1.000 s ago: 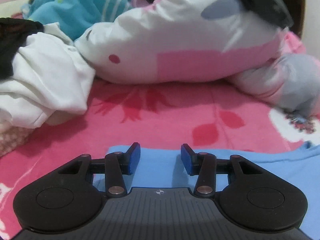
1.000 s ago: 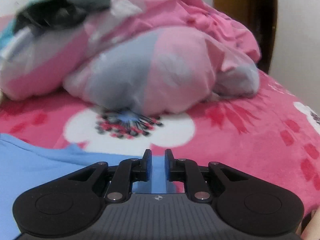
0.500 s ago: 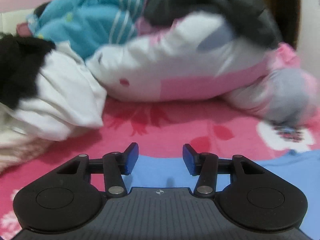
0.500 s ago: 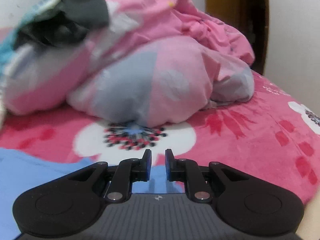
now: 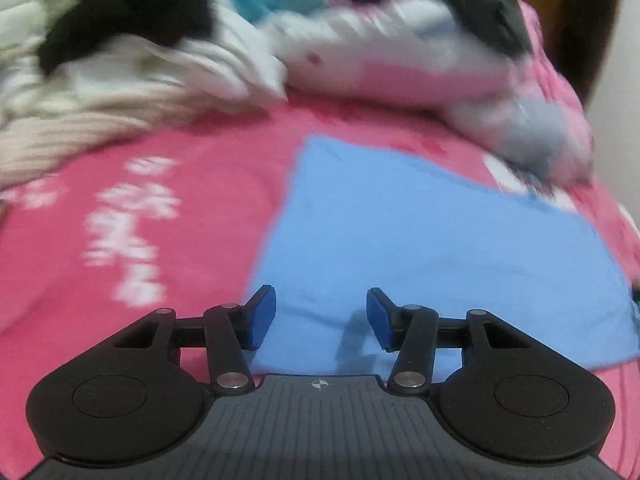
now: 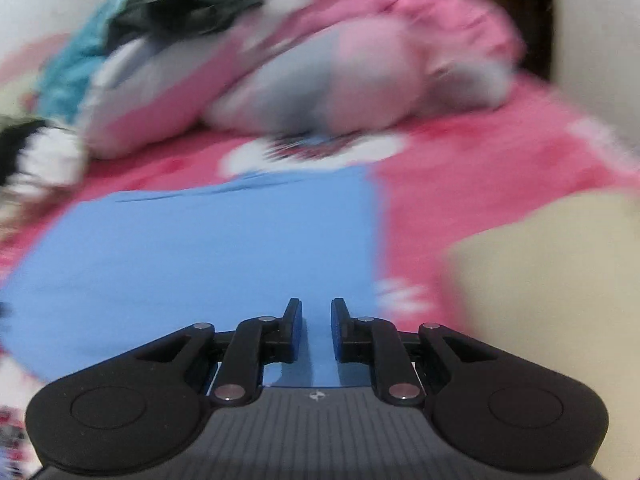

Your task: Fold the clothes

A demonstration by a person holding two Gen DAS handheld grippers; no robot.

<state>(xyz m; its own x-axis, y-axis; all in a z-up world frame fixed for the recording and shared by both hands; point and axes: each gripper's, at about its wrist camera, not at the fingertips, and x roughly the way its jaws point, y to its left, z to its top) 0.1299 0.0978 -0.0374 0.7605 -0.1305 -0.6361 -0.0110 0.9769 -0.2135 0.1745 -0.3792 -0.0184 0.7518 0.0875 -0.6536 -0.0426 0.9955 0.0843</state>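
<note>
Left gripper (image 5: 321,316): jaws spread, having just widened, nothing between them. Right gripper (image 6: 316,330): narrow gap, nothing pinched. Blue garment (image 5: 420,248) lies flat on pink bedspread (image 5: 180,208), bare at 9 o'clock; heaped laundry (image 5: 132,60) crowds 12 o'clock.

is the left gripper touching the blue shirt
Apart. In the left wrist view the left gripper stands open above the blue shirt, casting a shadow on it.
</note>
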